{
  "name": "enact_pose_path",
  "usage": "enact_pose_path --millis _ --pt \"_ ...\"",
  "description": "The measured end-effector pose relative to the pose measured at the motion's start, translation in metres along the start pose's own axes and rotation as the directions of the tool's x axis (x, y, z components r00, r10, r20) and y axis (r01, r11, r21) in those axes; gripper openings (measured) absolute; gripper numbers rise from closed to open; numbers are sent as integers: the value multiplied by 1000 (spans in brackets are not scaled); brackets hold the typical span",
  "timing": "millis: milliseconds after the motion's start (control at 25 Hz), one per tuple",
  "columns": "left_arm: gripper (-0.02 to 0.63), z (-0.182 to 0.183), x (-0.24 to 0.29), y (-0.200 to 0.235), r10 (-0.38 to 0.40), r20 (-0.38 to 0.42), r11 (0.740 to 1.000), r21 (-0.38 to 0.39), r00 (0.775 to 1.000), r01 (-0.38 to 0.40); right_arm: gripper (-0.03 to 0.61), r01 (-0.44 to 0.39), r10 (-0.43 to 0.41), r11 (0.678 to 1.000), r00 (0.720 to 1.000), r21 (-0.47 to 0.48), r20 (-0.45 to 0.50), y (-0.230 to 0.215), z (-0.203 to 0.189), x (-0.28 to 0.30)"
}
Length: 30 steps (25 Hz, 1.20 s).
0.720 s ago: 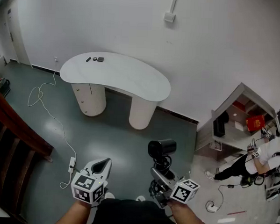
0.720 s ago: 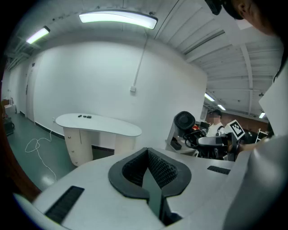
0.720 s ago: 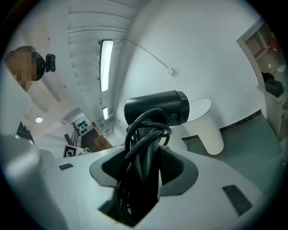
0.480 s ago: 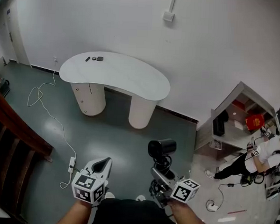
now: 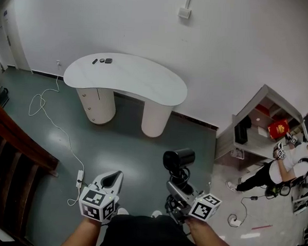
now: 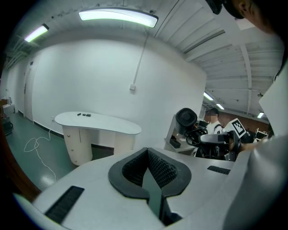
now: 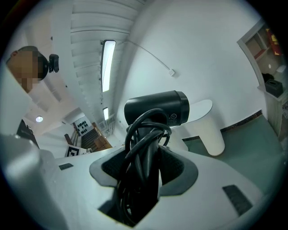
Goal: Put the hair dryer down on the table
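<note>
A black hair dryer (image 5: 178, 161) (image 7: 157, 108) with its cord coiled round the handle stands upright in my right gripper (image 5: 179, 184) (image 7: 146, 168), which is shut on the handle. The white kidney-shaped table (image 5: 140, 86) (image 6: 103, 123) (image 7: 202, 112) stands well ahead by the white wall, far from both grippers. My left gripper (image 5: 111, 181) (image 6: 148, 170) hangs low at the left, jaws shut with nothing between them. In the left gripper view the hair dryer (image 6: 186, 119) shows off to the right.
Three small dark objects (image 5: 102, 61) lie at the table's far left end. A white cable and power strip (image 5: 79, 180) trail over the green floor. A dark wooden railing (image 5: 13, 148) is at left. At right stand a low shelf unit (image 5: 256, 128) and a person (image 5: 283, 170).
The view has shifted slightly toward the table. The hair dryer sits a little higher in the picture, and both grippers keep their places and states.
</note>
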<state>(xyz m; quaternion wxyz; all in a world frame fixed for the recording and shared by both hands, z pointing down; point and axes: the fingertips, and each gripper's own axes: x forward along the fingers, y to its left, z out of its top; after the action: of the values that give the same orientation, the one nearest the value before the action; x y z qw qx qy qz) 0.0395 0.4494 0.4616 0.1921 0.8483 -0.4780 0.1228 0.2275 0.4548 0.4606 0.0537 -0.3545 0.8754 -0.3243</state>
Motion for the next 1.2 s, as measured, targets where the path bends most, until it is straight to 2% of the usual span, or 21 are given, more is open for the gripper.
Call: enact_pose_path --millis 240,600,880,1200 --pt "11 -6 -8 19 -16 -8 1000 1 1000 16 199 5 -4 999 1000 46 -5 6 -15 13" --pt "11 -6 -22 52 -50 -10 999 22 999 50 199 40 -40 999 999 34 11 26 -32 38" --pt "11 -31 -35 76 -56 -51 998 7 997 56 199 68 -68 996 998 55 -9 33 -54 53" --pt "11 -23 -20 99 -44 -39 999 -8 998 44 199 64 -63 996 998 58 -16 19 -43 82"
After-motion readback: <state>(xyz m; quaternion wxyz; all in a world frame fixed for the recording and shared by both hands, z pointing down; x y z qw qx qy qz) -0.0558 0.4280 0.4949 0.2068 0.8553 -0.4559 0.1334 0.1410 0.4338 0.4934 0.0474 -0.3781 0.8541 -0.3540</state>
